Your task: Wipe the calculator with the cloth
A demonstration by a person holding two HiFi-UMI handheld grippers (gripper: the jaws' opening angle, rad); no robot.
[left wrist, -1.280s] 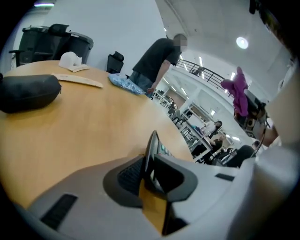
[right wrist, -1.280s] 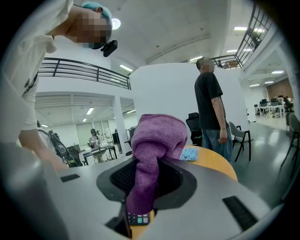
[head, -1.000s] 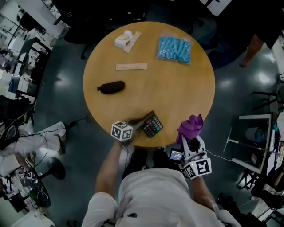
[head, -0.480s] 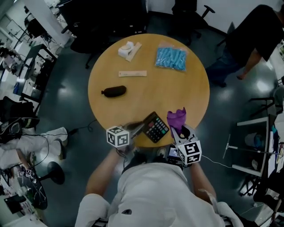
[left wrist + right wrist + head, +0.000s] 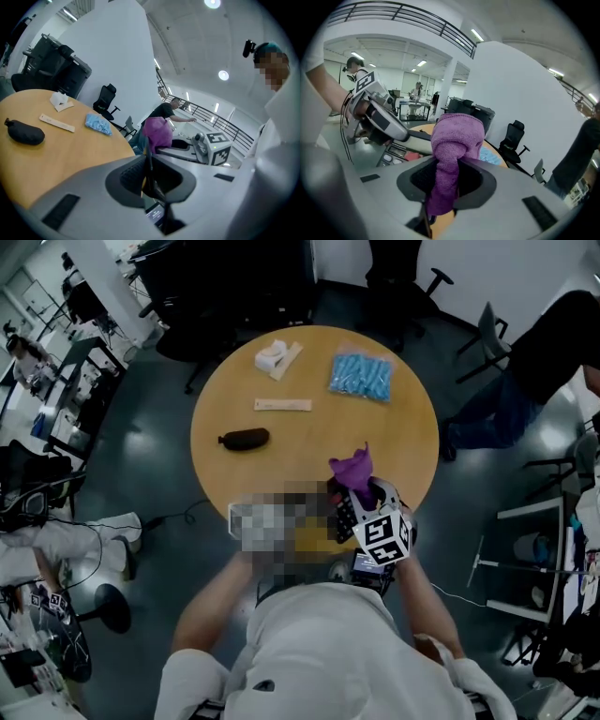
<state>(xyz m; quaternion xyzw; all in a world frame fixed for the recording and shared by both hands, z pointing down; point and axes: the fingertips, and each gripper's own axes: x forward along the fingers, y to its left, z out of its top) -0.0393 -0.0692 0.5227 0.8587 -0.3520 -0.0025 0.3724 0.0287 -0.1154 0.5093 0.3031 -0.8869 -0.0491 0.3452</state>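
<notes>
1. The left tool [image 5: 149, 161] has its jaws nearly together, pinching the calculator [image 5: 391, 156] by one thin edge. The calculator is held off the desk [image 5: 309, 451], above its near rim.
2. In the right gripper view the calculator's grey keys and one red key face the camera. Their print is too small to read.
3. The right tool [image 5: 446, 187] is clamped on the purple cloth [image 5: 457, 136]. The cloth bunches up out of the jaws and a tail of it hangs below them.
4. The cloth sits just beside the calculator. Whether the two touch cannot be told.
5. The cube on the right tool shows a black-and-white square marker and no words.
6. A small lit screen [image 5: 371, 566] near the person's chest carries lines too fine to read.
7. Well apart, across the desk, lie a black pouch [image 5: 244, 439], a pale wooden strip [image 5: 282, 405], a clear bag of blue pieces [image 5: 361, 379] and a white bundle [image 5: 272, 355]. No label can be read on any of them.
</notes>
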